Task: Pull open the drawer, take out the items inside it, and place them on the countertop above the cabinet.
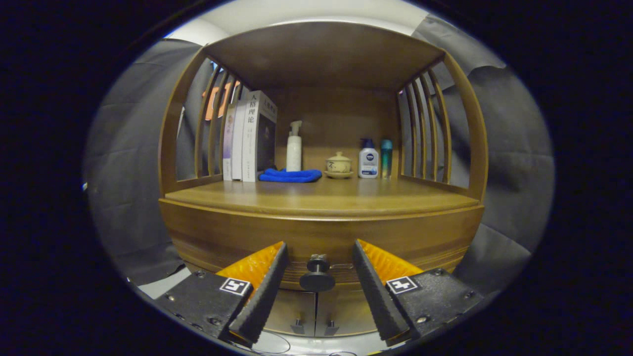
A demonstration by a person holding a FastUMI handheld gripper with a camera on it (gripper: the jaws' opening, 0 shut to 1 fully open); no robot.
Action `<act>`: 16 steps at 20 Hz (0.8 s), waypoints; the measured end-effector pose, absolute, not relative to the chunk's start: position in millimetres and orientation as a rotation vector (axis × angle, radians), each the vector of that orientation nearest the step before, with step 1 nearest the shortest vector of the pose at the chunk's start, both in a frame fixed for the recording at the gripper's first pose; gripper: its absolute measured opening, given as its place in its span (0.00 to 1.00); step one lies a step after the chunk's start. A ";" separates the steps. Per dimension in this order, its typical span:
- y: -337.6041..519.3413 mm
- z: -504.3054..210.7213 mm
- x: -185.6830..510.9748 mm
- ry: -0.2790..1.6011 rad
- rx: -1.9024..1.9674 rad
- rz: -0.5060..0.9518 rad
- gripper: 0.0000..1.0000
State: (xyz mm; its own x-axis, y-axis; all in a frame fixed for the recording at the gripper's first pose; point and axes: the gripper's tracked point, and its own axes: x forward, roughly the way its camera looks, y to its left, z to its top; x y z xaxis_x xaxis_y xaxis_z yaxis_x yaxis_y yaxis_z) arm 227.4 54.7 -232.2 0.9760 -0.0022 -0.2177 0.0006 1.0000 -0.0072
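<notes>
Gripper view, drawer knob [317, 275] between parted hand-held gripper [319, 291] fingers

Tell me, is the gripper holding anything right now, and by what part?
Nothing is held. The gripper is open, its jaws spread on either side of the drawer knob, which sits between them untouched. The drawer is closed.

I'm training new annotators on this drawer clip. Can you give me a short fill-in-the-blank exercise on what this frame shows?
1. The gripper fingers are ____, with the drawer knob between them.
2. The drawer is still ____.
3. The folded cloth on the countertop is ____ in colour.
4. The lidded cup stands on a ____.

Missing words: open; closed; blue; saucer
</notes>
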 end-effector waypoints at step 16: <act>54.3 -263.1 239.4 0.176 0.030 -0.072 0.40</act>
